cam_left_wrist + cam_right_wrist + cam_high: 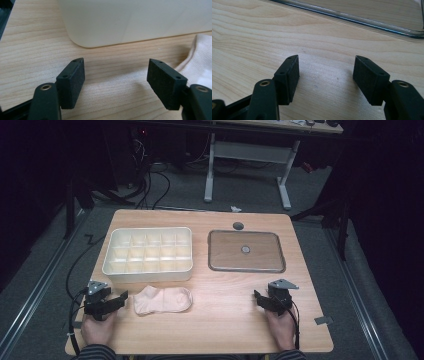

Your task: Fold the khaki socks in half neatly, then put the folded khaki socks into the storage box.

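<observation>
Lying just in front of the white divided organizer box [148, 254], the pale sock [163, 300] looks soft, light; pinch its near edge. Left tool [117, 301] beside it gapes wide, empty; right tool [260, 299] likewise.

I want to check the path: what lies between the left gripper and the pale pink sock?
Only bare wooden table: the high view shows the open left gripper just short of the pale pink sock.

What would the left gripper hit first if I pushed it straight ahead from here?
Probably the white divided box: the open left gripper points at its near wall. The sock lies just off to one side.
</observation>
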Demonstrator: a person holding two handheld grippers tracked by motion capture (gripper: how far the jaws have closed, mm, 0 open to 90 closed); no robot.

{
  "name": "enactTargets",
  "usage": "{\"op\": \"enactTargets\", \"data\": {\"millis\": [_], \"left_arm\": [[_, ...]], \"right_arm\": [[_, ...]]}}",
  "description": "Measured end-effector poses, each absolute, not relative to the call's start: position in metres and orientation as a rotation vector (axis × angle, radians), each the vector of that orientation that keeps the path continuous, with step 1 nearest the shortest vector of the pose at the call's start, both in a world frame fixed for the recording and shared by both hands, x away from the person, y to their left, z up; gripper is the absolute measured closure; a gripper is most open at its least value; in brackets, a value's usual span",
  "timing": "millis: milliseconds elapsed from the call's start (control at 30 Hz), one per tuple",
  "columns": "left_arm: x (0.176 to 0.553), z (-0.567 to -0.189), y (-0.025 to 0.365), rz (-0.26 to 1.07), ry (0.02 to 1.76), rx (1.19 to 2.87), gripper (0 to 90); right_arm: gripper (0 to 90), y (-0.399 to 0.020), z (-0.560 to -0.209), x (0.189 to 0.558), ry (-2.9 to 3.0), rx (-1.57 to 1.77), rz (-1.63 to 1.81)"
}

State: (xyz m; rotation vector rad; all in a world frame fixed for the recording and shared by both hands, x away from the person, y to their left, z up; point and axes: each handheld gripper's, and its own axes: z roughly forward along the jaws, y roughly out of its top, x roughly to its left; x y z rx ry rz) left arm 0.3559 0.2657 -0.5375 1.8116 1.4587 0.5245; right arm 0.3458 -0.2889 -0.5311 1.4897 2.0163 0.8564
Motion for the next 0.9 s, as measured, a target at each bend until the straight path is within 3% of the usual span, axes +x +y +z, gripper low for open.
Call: {"op": "enactTargets", "data": {"millis": [900], "left_arm": [[0.3559,-0.5376,0.2636,0.542,1.463,1.818,31.3]], "right_arm": [[37.1,-0.2882,-0.5310,0.3454,2.020,1.488,0.859]]}}
